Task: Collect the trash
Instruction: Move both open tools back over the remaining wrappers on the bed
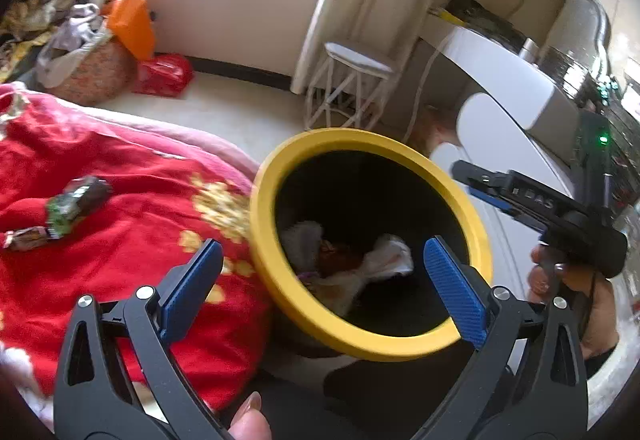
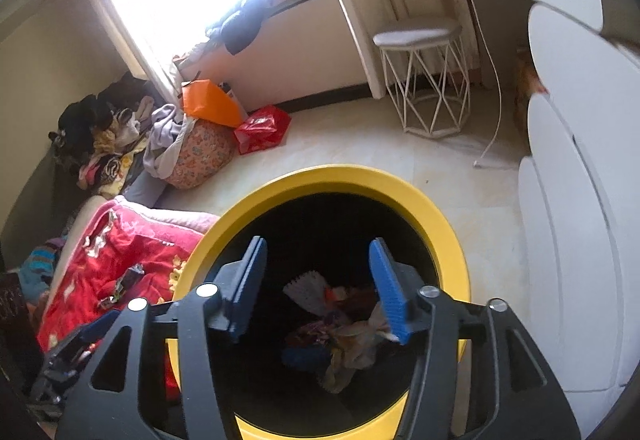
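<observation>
The yellow-rimmed bin (image 2: 440, 208) fills the lower centre of the right wrist view, standing on the floor hard against the bed, crumpled tissues and wrappers (image 2: 344, 324) heaped at its bottom; the right tongs (image 2: 318, 290) hang over its mouth, jaws parted with nothing between them; in the left wrist view the left tongs (image 1: 324, 290) are spread wide and empty too, one blue pad over the red blanket (image 1: 100, 168), the other inside the rim; so both drops look done, I'd say. More trash waits: a green-and-dark wrapper (image 1: 76, 206) and a smaller one (image 1: 26, 238) lie on the blanket at the left of that frame; best to swing the left tongs across, come down low over the green one, and pinch paper without snagging cloth. Around it: pale floor, a white wire stool (image 2: 424, 80) upper right, an orange bag (image 2: 208, 104) and red bag (image 2: 264, 128) by a floral basket (image 2: 204, 156), clothes on the bright window ledge (image 2: 296, 4), white cabinets (image 2: 576, 200) at right.
</observation>
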Available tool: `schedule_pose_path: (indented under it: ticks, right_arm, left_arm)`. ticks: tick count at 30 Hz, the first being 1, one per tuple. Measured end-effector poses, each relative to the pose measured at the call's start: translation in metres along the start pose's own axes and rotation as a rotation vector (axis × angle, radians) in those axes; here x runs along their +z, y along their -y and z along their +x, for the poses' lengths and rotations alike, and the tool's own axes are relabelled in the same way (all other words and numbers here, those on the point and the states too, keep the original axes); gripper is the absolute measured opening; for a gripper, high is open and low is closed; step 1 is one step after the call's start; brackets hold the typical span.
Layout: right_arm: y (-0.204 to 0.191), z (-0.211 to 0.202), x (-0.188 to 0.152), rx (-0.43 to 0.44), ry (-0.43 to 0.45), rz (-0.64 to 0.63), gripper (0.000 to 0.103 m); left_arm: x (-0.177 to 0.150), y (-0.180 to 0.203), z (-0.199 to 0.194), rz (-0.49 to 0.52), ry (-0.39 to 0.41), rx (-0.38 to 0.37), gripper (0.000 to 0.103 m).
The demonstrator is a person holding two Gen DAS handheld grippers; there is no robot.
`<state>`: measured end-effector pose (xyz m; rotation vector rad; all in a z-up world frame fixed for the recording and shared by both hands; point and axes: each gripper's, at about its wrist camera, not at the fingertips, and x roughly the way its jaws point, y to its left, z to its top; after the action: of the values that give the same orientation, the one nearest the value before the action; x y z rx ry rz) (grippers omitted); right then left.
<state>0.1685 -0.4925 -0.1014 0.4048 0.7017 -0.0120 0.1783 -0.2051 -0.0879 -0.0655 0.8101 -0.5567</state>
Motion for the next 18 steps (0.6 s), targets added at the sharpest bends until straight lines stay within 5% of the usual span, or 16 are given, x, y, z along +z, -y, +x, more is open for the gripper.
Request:
schedule_pose_path:
  ticks: [8, 18]
  right_arm:
    - [-0.044, -0.015, 0.0, -0.008, 0.07, -0.132, 0.069]
    - [-0.095, -0.021, -0.011, 0.055, 0.089, -0.238, 0.071]
  left_arm:
    - [0.002, -0.018, -0.026, -0.023, 0.053, 0.063, 0.093]
    - [0.004, -0.053, -0.06, -0.06, 0.124, 0.157, 0.093]
